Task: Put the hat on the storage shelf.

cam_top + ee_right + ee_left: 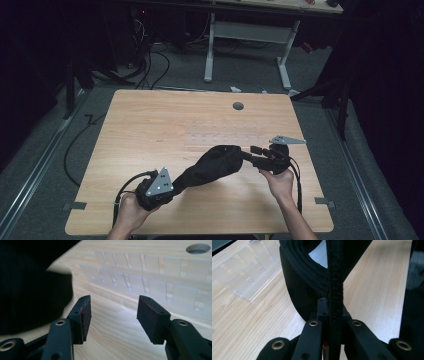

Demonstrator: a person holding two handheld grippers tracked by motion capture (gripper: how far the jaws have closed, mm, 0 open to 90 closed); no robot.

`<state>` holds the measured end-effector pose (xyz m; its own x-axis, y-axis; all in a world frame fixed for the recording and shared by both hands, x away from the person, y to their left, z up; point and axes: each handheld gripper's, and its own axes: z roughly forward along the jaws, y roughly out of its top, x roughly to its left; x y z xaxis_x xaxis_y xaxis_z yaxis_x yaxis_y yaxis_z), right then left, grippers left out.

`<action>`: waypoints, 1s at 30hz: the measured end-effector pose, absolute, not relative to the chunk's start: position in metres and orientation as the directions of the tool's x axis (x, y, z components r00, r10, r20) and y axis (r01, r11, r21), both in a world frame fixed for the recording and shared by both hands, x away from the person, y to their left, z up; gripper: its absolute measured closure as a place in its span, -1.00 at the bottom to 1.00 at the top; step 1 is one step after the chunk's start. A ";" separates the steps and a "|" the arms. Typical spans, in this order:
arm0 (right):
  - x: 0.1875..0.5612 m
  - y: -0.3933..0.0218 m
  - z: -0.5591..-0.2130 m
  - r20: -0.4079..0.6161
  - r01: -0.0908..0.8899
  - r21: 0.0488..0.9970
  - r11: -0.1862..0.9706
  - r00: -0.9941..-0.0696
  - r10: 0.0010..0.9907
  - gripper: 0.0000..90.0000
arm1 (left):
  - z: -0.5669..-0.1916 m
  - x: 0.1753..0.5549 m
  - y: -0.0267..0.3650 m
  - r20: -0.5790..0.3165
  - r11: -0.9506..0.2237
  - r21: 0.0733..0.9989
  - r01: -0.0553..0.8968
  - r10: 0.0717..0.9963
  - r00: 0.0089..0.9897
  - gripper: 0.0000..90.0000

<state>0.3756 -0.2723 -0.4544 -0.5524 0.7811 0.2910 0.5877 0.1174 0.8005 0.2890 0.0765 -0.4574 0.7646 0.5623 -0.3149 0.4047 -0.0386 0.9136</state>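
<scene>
A black cloth item (215,165) lies stretched across the near middle of the wooden table (150,125), between my two grippers. My left gripper (176,183), at the front left, is shut on the cloth's thick hem. In the left gripper view that ribbed edge (335,285) runs straight up between the closed jaws of the left gripper (334,303), and a white lining patch (318,257) shows inside the cloth. My right gripper (251,152) is at the cloth's right end. In the right gripper view this gripper (113,312) stands open with bare wood between its pads, the black cloth (30,295) just left of it.
A clear plastic slotted tray (155,277) lies flat on the table beyond the cloth, faint in the high view (220,137). A round cable hole (238,106) sits near the far edge. Beyond the table stand another desk's white legs (209,55) and floor cables (150,70).
</scene>
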 end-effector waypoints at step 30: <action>0.356 -0.277 -0.524 0.016 0.603 0.726 0.332 -0.497 0.867 -0.04 | -0.441 0.337 0.078 -0.495 0.265 0.862 0.433 0.625 0.603 0.92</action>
<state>0.3560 -0.2767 -0.5237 -0.4973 0.8674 0.0161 0.6028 0.3321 0.7255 0.3368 0.0776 -0.4412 0.6030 0.6254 -0.4953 0.4329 0.2650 0.8616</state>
